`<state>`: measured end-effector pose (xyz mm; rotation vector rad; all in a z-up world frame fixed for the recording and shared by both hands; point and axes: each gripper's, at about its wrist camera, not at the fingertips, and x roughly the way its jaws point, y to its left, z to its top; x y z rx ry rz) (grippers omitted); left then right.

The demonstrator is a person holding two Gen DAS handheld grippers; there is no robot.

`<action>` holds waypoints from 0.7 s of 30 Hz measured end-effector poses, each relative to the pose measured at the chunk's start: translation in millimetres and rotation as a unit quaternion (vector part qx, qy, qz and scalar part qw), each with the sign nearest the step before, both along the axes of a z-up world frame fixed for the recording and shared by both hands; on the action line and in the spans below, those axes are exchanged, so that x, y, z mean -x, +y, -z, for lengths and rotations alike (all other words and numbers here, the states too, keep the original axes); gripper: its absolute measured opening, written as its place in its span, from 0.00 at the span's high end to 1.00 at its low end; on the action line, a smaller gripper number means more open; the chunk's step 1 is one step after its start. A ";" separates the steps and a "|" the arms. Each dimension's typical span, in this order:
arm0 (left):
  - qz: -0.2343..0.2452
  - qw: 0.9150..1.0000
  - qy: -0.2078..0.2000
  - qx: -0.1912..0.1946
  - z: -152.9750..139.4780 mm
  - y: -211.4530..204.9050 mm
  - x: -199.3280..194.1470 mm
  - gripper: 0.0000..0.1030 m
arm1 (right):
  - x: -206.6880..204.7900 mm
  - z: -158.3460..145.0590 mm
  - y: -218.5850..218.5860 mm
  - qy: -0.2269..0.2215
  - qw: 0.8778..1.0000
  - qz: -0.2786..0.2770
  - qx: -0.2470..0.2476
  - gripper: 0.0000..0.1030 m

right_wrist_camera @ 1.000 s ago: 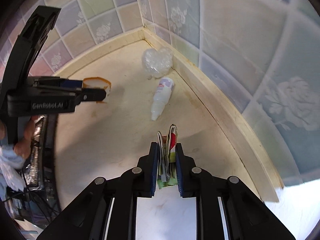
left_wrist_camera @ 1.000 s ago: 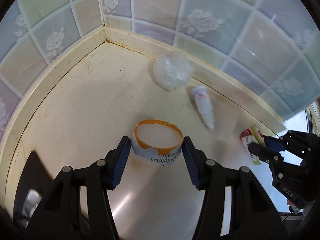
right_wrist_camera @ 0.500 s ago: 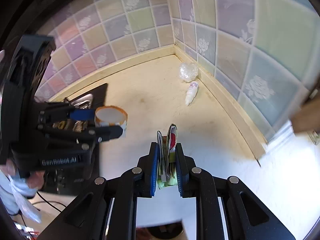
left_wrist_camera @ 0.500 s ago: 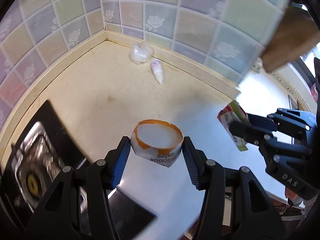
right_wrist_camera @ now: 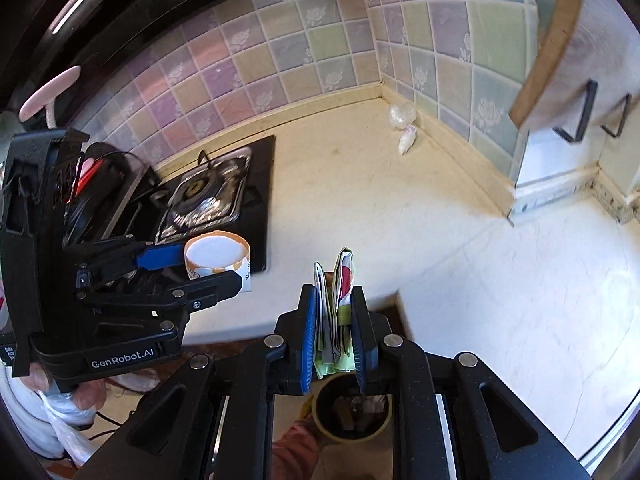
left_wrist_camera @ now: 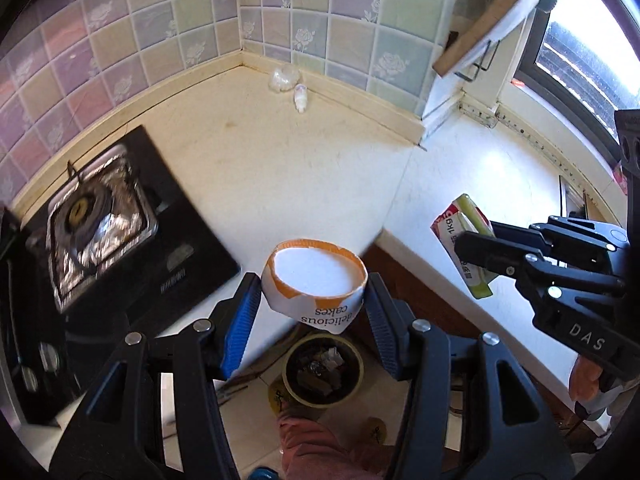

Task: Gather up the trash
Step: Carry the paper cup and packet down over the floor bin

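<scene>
While both loads hang above the floor bin (left_wrist_camera: 322,372), left gripper (left_wrist_camera: 314,312) clamps a light, crushable paper cake cup (left_wrist_camera: 314,280) across its rim, right gripper (right_wrist_camera: 335,336) pinches a limp folded wrapper (right_wrist_camera: 336,292) flat, both needing gentle side grips

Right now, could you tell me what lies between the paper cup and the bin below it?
Nothing: in the left wrist view the paper cup hangs above the bin with only open air between.
</scene>
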<state>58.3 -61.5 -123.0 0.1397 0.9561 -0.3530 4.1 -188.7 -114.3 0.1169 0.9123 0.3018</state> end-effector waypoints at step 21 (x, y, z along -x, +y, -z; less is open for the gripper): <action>-0.001 0.996 0.078 -0.036 189.0 12.5 80.7 0.51 | 90.4 224.7 27.0 0.109 0.994 0.031 0.008 0.85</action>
